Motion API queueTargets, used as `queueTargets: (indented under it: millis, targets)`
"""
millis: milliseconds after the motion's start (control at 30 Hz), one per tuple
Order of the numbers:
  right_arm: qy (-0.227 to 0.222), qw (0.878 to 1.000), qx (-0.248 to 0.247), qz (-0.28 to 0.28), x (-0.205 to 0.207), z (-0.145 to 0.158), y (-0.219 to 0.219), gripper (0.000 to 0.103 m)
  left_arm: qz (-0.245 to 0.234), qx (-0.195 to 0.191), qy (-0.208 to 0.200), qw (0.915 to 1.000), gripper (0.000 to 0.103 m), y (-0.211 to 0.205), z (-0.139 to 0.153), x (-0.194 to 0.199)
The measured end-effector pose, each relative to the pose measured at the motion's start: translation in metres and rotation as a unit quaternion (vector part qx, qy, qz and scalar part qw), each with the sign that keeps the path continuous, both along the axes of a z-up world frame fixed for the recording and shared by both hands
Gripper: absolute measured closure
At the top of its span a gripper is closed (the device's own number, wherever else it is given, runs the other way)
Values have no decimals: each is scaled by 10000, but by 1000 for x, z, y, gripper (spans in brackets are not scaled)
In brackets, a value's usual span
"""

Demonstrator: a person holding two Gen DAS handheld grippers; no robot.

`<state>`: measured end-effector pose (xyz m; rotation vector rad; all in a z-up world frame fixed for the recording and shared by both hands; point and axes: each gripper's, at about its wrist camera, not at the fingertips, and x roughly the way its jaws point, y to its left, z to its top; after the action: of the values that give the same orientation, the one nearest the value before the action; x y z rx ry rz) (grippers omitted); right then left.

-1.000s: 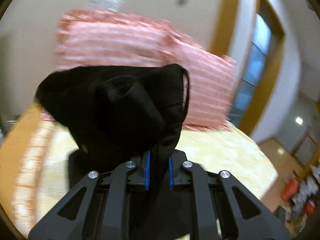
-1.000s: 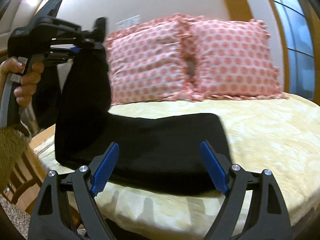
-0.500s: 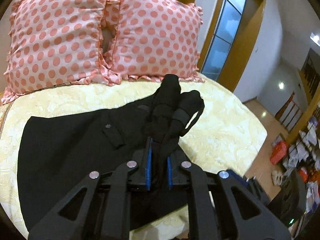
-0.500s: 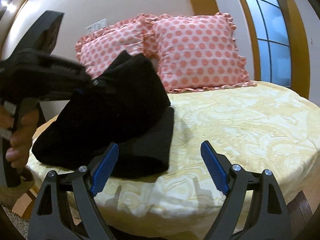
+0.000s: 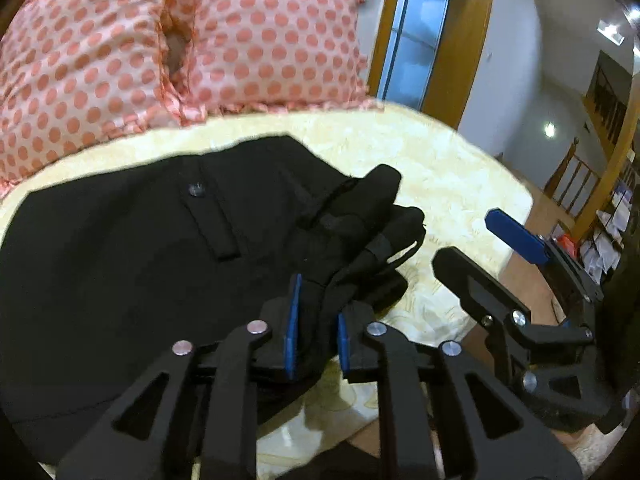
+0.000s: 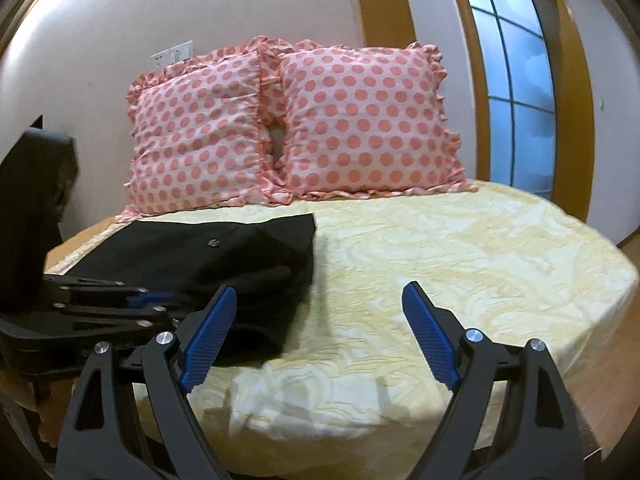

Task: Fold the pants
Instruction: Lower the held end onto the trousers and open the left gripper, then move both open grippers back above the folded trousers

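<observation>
The black pants (image 5: 140,260) lie folded flat on the near left part of the yellow bed (image 5: 440,176), back pocket button up. My left gripper (image 5: 316,320) sits low at their right edge, a bunched fold of the pants between its blue pads; the jaws are opening but the cloth still fills the gap. In the right wrist view the pants (image 6: 208,260) lie left of centre, and the left gripper (image 6: 148,300) comes in from the left at their near edge. My right gripper (image 6: 319,290) hovers wide open over the bed's front edge, holding nothing.
Two pink polka-dot pillows (image 6: 288,128) lean on the wall at the head of the bed (image 6: 440,260). A wood-framed window (image 6: 516,92) is at the right. The right gripper (image 5: 464,236) shows beside the bed's edge in the left wrist view, over wooden floor (image 5: 532,208).
My left gripper has swung down and to the right, carrying the raised pants leg over and laying it onto the rest of the pants. The right gripper shifted sideways, still open.
</observation>
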<state>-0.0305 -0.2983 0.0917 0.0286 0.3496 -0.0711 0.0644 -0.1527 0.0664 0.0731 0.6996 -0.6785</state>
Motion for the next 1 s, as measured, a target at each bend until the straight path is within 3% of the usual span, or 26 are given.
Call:
queueTargets:
  millis: [67, 100, 133, 167, 267, 333, 433, 500, 600, 733, 867, 1000]
  targets:
    - [-35, 9999, -147, -70, -4, 5, -1, 16, -127, -43, -33, 9999, 66, 6, 7, -6]
    - [-71, 9998, -189, -90, -6, 9, -1, 17, -266, -145, 35, 9995, 37, 15, 10, -10]
    - [-162, 9996, -185, -117, -8, 15, -3, 16, -343, -292, 86, 9989, 14, 23, 14, -14]
    - [-253, 9995, -150, -106, -10, 22, -4, 16, -431, -511, 121, 9977, 9, 36, 18, -19]
    - [-524, 9986, -90, -19, -11, 40, -3, 16, -261, -830, 48, 9962, 8, 75, 32, -24]
    - [-542, 9981, -6, 303, -2, 48, 6, 16, 489, -808, -228, 9953, 6, 106, 36, -16]
    - [-271, 9936, 95, 1097, 23, 47, 36, 17, 1546, -592, -270, 9858, 7, 140, 32, 6]
    - [-15, 9877, 211, 1550, 43, 42, 57, 18, 1875, -451, -302, 9808, 8, 146, 30, 11]
    - [194, 9856, 245, 1664, 61, 35, 72, 18, 2385, 111, -552, 9695, 6, 143, 26, 10]
    - [459, 9867, 258, 1535, 75, 27, 77, 18, 2545, 608, -631, 9631, 2, 138, 17, 3]
    - [469, 9906, -165, 1276, 66, 22, 83, 18, 2762, 997, -793, 9526, 2, 133, 7, -1]
    - [1060, 9881, -556, 962, 74, -8, 87, 17, 2806, 749, -131, 9568, 2, 141, -15, 7]
